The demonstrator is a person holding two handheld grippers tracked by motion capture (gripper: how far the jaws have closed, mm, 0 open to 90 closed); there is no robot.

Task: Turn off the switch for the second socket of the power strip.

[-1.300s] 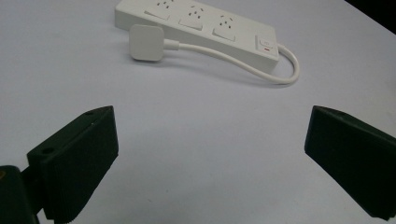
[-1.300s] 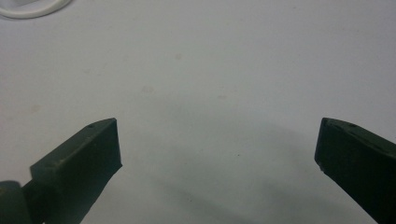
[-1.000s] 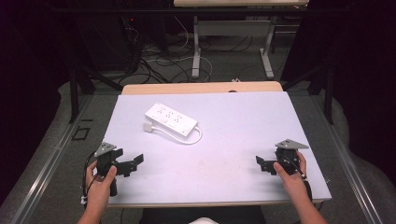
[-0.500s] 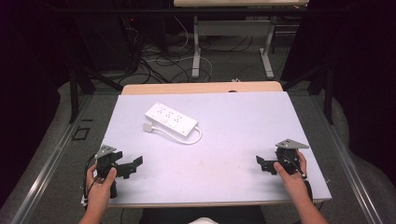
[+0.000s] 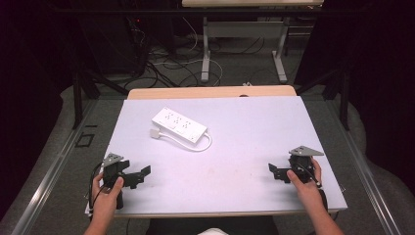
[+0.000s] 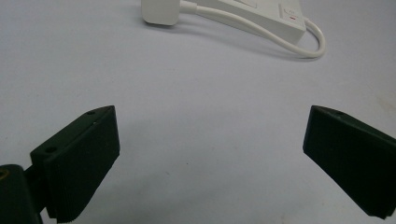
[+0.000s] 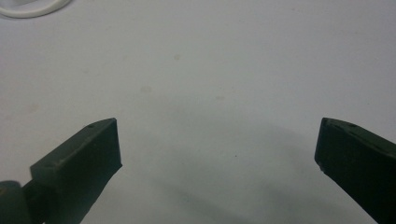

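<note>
White power strip (image 5: pixel 178 126): lay flat on the table (image 5: pixel 254 127), toward its far left part, turned at an angle, well apart from both grippers.
Plug and cord: the plug (image 5: pixel 155 133) rested just beside the strip's near-left end; the cord (image 5: pixel 195 146) ran along the near side and looped back into the right end. Probably laid out loose like that so the plug could be picked up on its own.
Left gripper (image 5: pixel 142 174): held in the person's left hand (image 5: pixel 108 192) near the front-left edge of the table, jaws aimed toward the strip. In the left gripper view the plug (image 6: pixel 160 11) and cord (image 6: pixel 261 35) sat straight ahead, which suggested a lined-up reach.
Left gripper state: jaws spread wide, nothing between them, touching nothing but air above the bare tabletop.
Right gripper (image 5: pixel 273 171): held in the right hand (image 5: pixel 306 183) near the front-right edge, pointing inward across the table.
Right gripper state: released wide as well, gripping nothing; only a bend of cord (image 7: pixel 32 9) lay far ahead at the upper left of its view.
Likely reason for the stance: both tools parked at the near edge, ready to start.
</note>
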